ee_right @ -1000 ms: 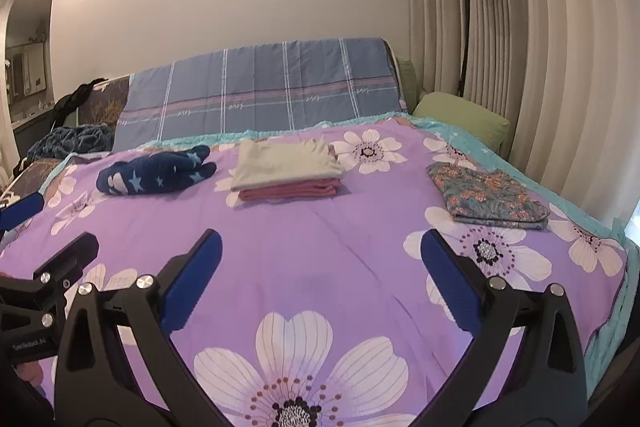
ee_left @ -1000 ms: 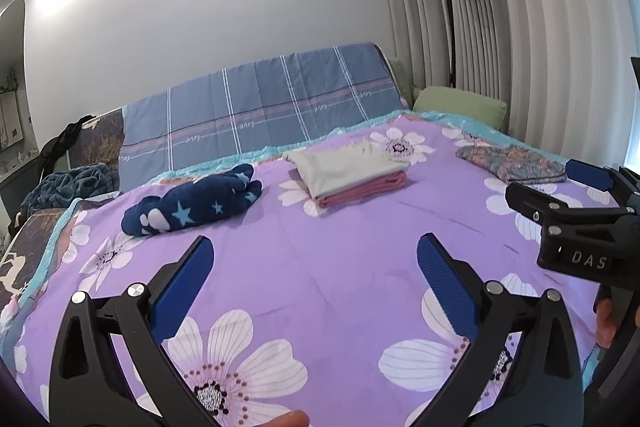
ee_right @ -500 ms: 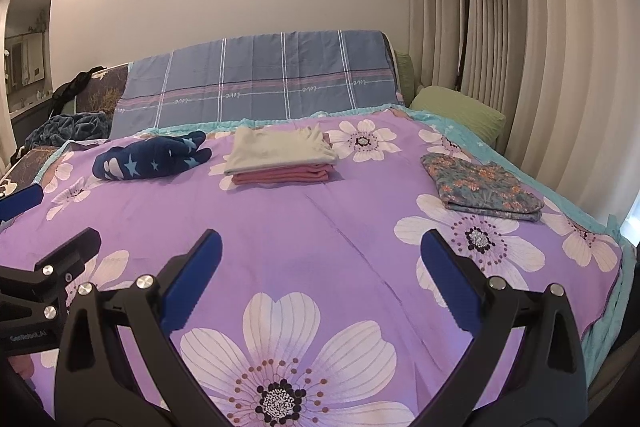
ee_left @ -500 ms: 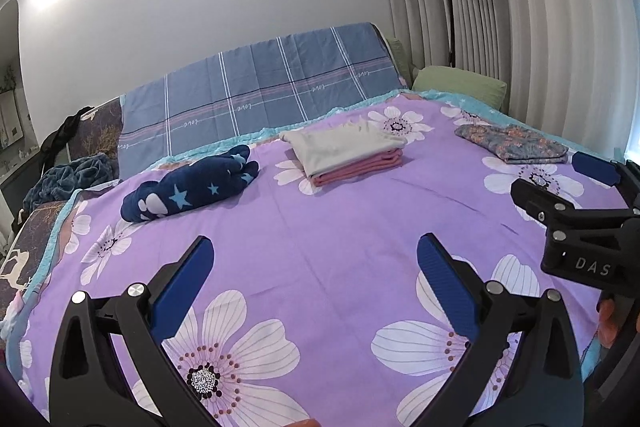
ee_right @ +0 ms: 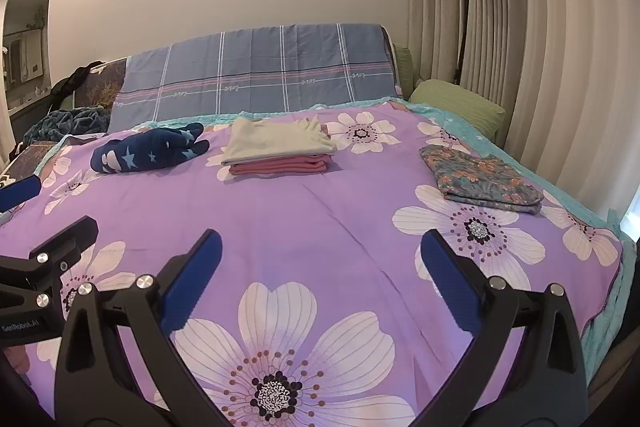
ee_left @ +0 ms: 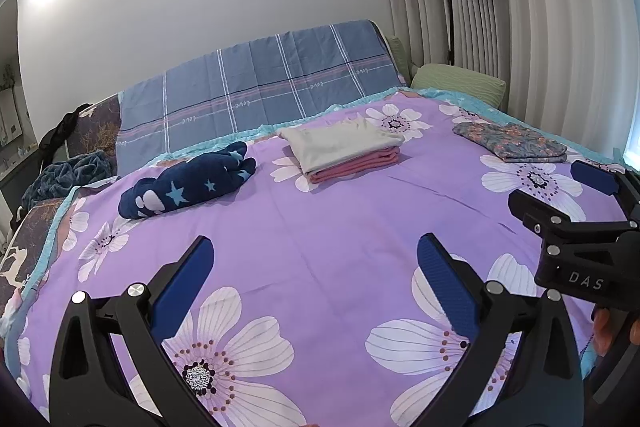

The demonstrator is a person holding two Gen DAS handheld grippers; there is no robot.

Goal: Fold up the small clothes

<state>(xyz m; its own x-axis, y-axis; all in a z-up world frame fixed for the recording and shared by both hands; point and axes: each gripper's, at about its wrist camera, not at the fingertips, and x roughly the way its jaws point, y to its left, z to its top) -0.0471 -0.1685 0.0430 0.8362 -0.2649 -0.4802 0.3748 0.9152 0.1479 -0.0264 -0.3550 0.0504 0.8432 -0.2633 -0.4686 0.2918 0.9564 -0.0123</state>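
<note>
Two grippers: left gripper [ee_left: 314,281] and right gripper [ee_right: 320,277] both hover low over the bedspread [ee_right: 320,211], jaws spread wide, gripping nothing.
Clothes: star bundle [ee_left: 188,181] lies rumpled at far left; cream-on-pink stack [ee_right: 278,149] sits mid-bed, folded; floral piece [ee_right: 484,179] lies folded near the right edge.
Likely next: the star bundle looks like the only item left unfolded.
Risk: reaching across could brush the stack and topple it; a fluffy bundle may be pinched together with the bedspread, dragging the sheet.
Risk 2: grippers hang close side by side and could collide.
Writing: "DAS" on the right gripper; "GenRobot.AI" on the left gripper; "love" repeated on the plaid cover [ee_right: 256,79].
</note>
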